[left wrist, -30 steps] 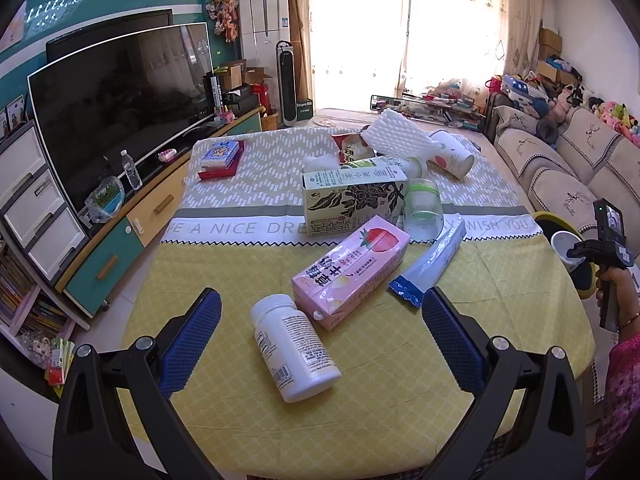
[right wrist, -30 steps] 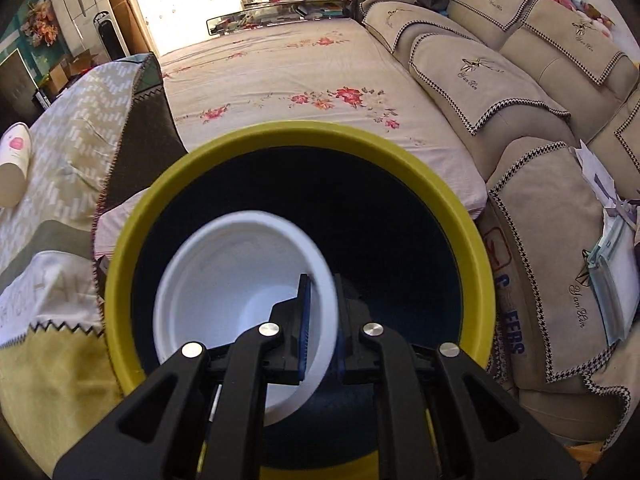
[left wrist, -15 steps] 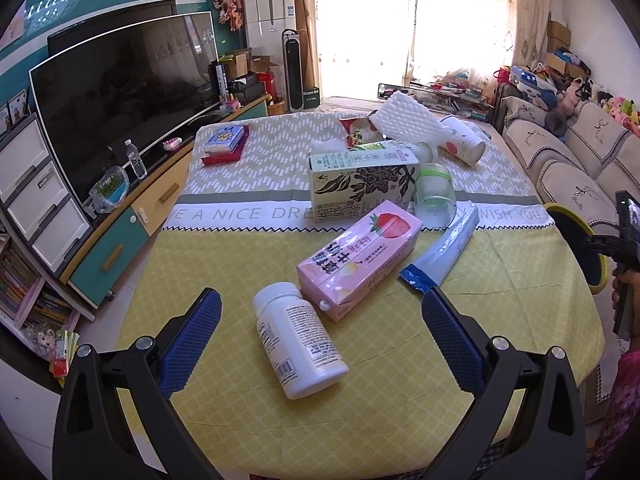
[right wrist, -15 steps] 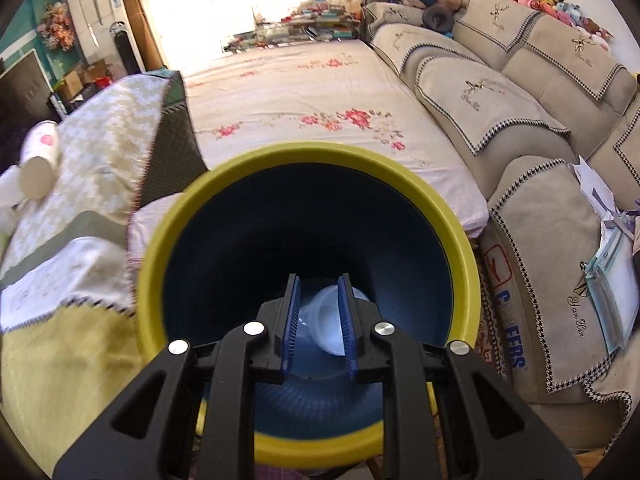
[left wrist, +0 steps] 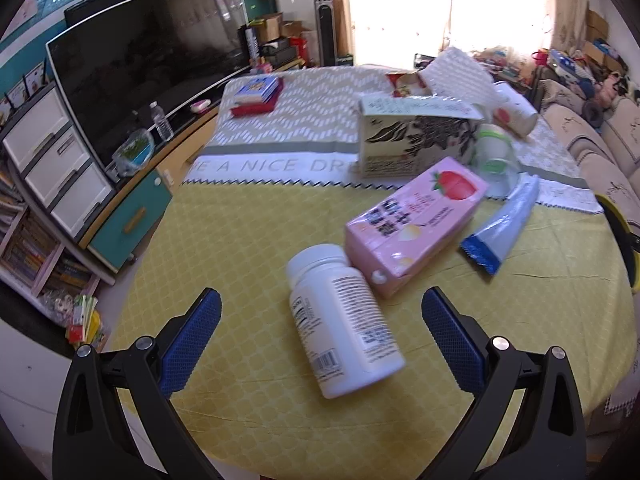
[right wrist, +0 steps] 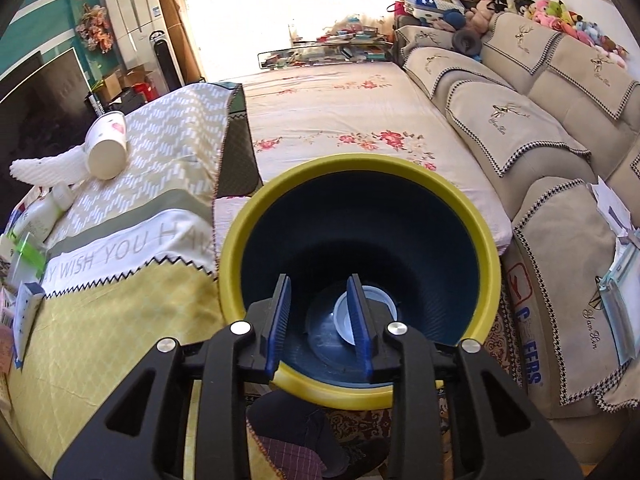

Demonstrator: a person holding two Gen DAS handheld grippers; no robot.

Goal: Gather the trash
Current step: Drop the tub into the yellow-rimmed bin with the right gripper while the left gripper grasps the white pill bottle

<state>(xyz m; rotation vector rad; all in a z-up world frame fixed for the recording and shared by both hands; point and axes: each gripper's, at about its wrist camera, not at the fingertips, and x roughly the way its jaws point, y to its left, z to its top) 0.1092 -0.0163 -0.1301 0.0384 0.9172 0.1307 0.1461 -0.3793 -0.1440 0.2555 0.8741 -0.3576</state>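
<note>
A yellow-rimmed dark bin (right wrist: 360,184) stands beside the table; its rim also shows in the left wrist view (left wrist: 624,236). A white cup (right wrist: 378,312) lies at its bottom. My right gripper (right wrist: 320,320) is open and empty above the bin. My left gripper (left wrist: 320,320) is open and empty over the table, close to a white pill bottle (left wrist: 340,320) lying on its side. Beyond the bottle lie a pink strawberry carton (left wrist: 416,224), a blue-ended tube (left wrist: 504,224), a patterned carton (left wrist: 416,140) and a clear cup with green bands (left wrist: 494,156).
A paper cup (right wrist: 106,146), white foam sheet (right wrist: 48,170) and small books (left wrist: 256,94) lie on the far table. A TV and cabinet (left wrist: 132,68) stand left. A sofa (right wrist: 560,128) and a flowered bed cover (right wrist: 352,112) lie right of the table.
My right gripper let go of the white cup, which dropped to the bin's bottom, then opened wider and drew back. My left gripper moved closer to the pill bottle.
</note>
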